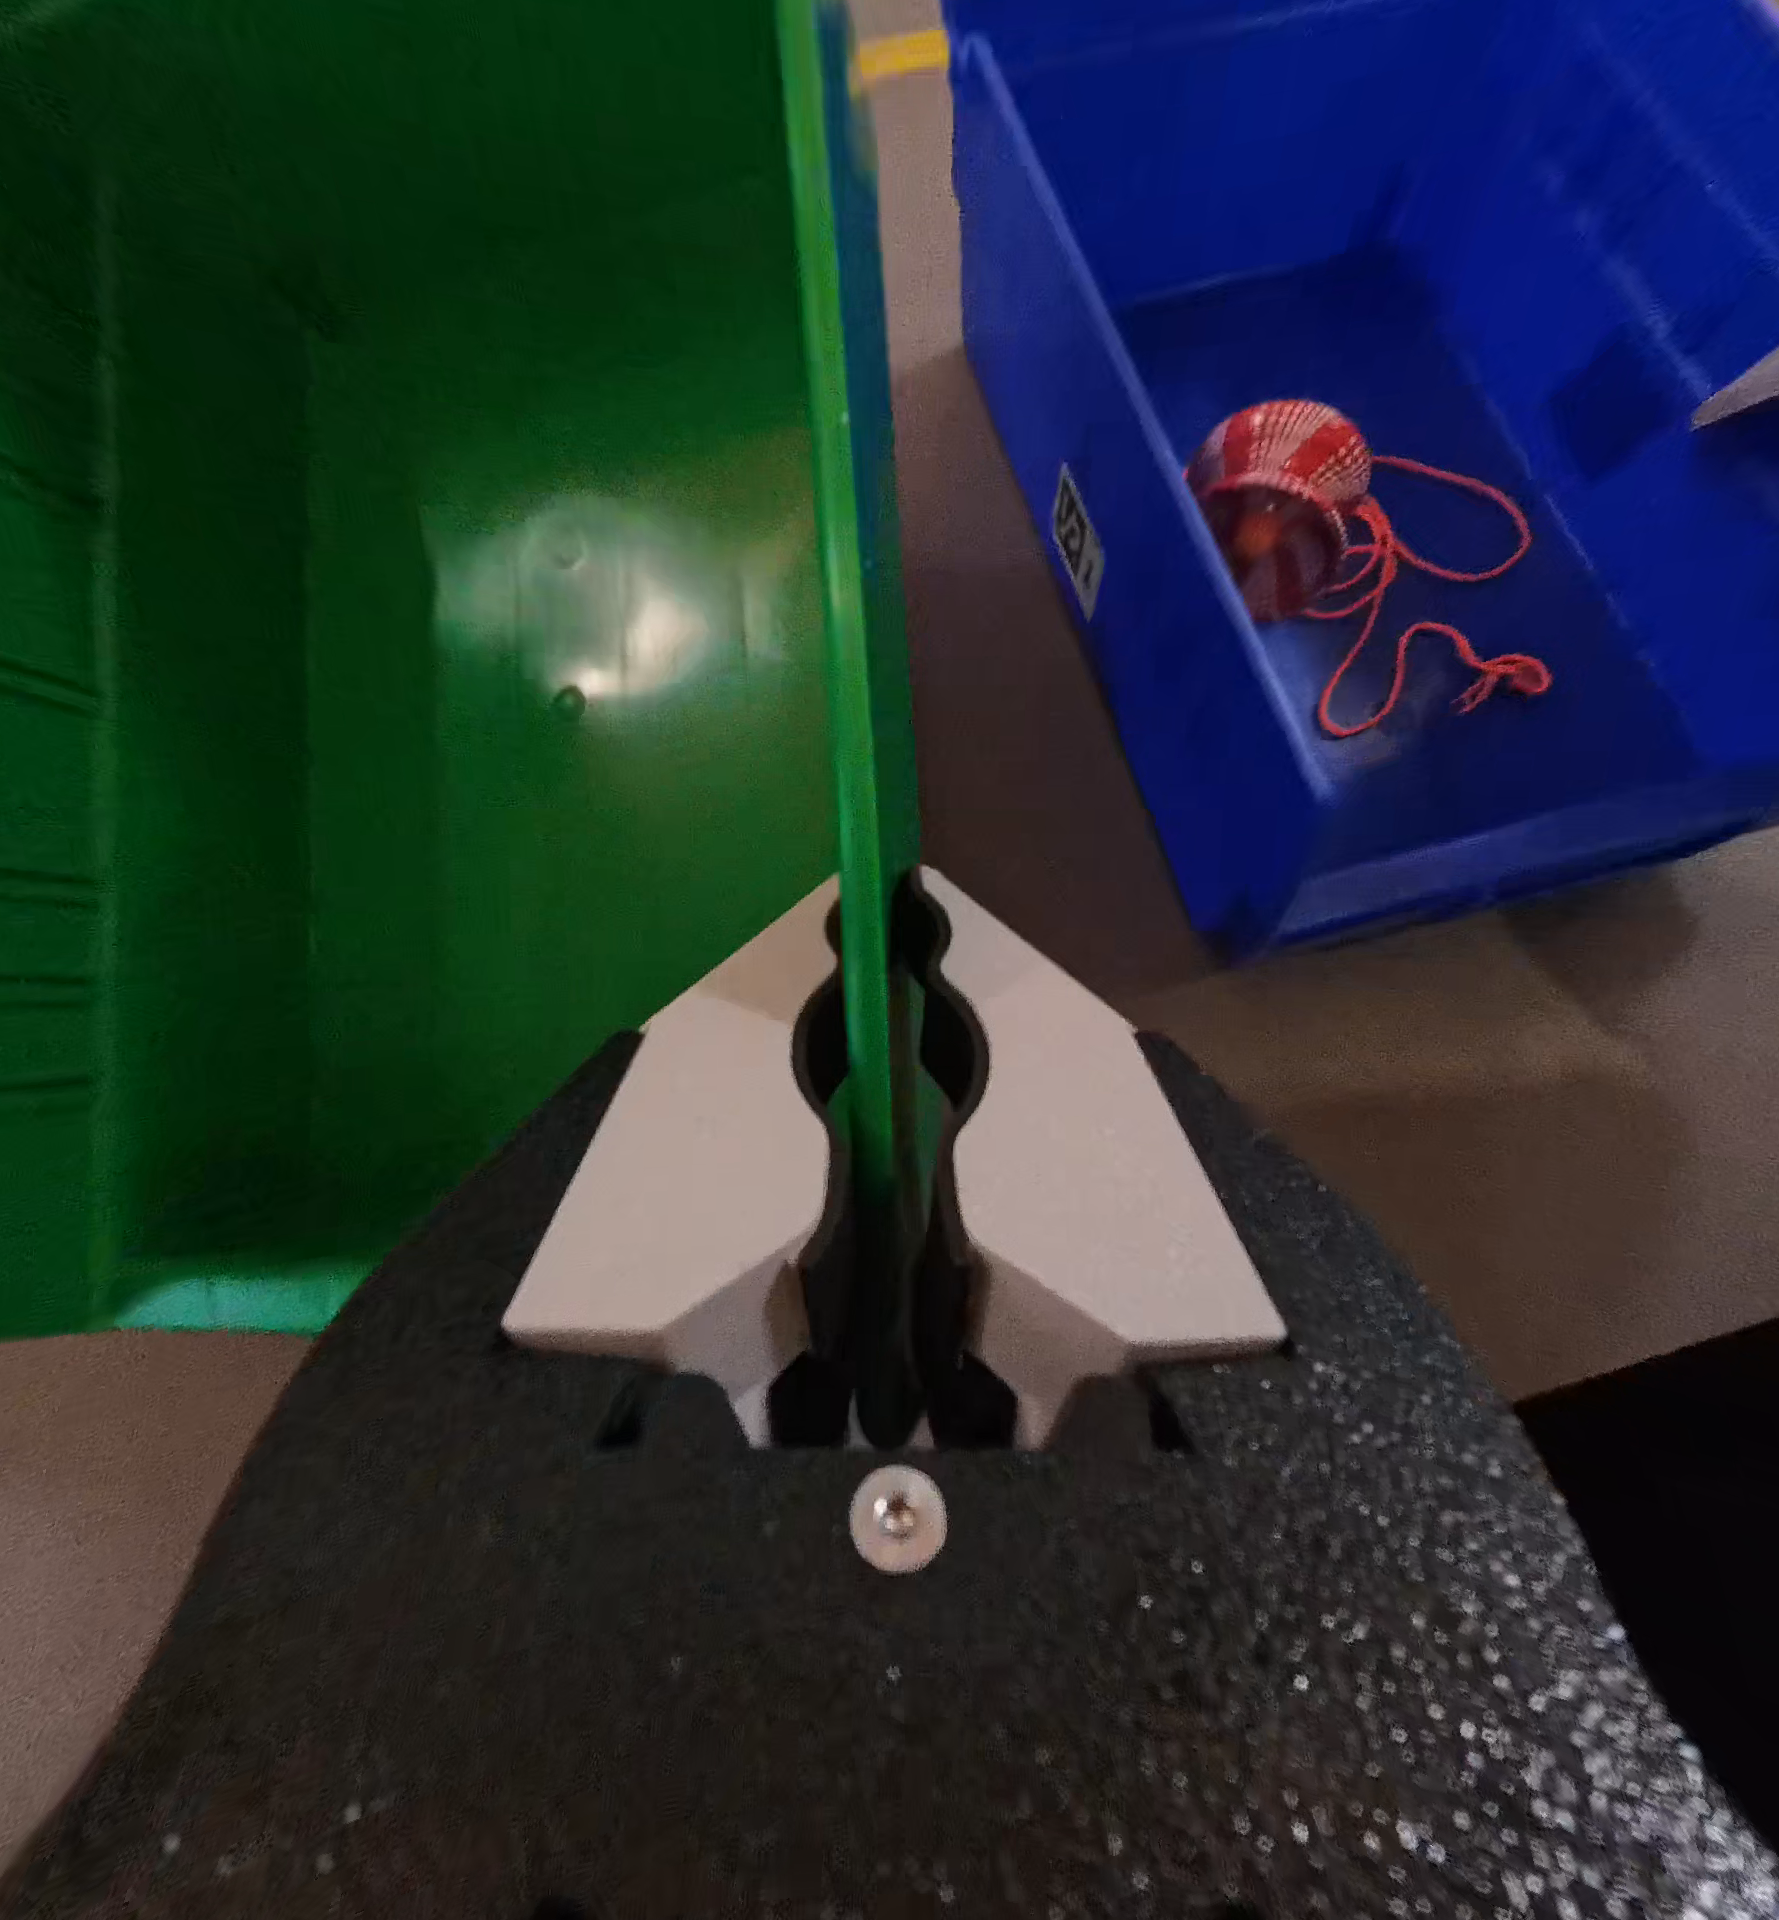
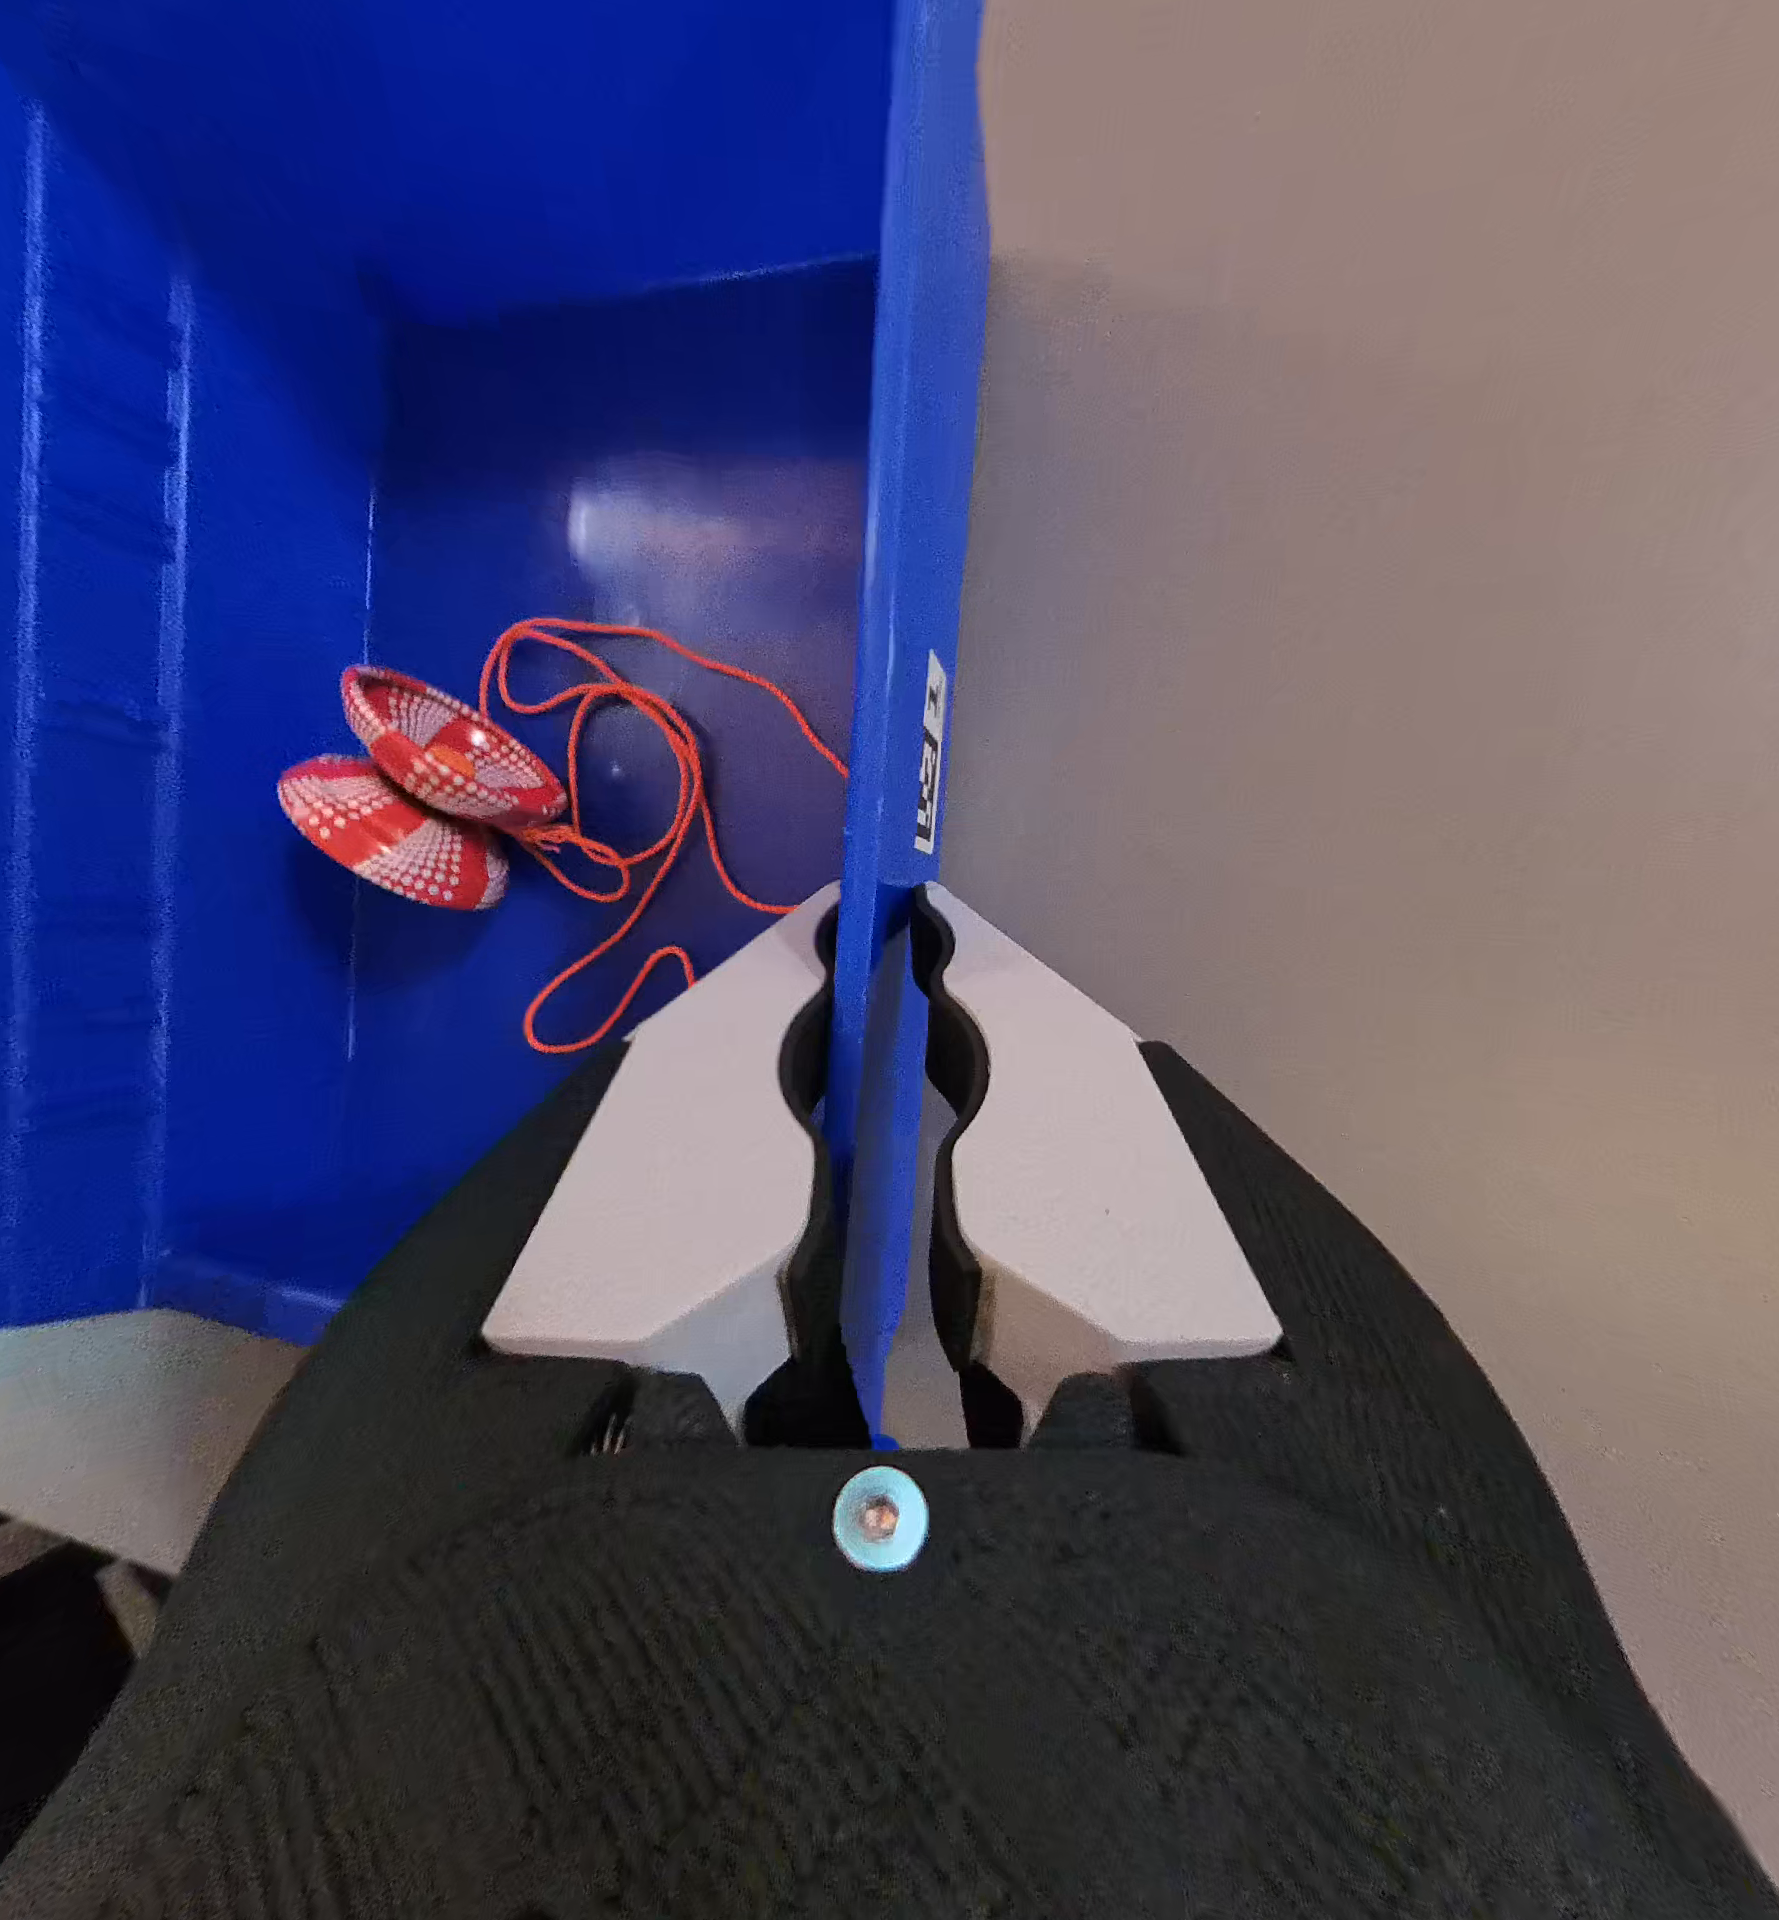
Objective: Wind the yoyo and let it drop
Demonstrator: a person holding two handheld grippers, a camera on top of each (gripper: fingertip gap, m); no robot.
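A red yoyo with white dots (image 2: 417,795) lies on the floor of a blue bin (image 2: 189,623), its red string (image 2: 646,790) loose in loops beside it. My right gripper (image 2: 880,914) is shut on the blue bin's right wall (image 2: 916,520), which runs between its pads. In the left wrist view the yoyo (image 1: 1280,499) and its string (image 1: 1436,623) show in the blue bin (image 1: 1124,520) at the right. My left gripper (image 1: 880,904) is shut on the right wall (image 1: 833,520) of a green bin (image 1: 293,623).
The two bins stand side by side on a grey-brown surface (image 1: 1020,831). The green bin holds nothing that I can see. A white label (image 2: 932,748) is on the blue bin's outer wall. A grey edge (image 1: 1778,384) shows at the far right. There is about 30 centimetres between the tips of the two grippers.
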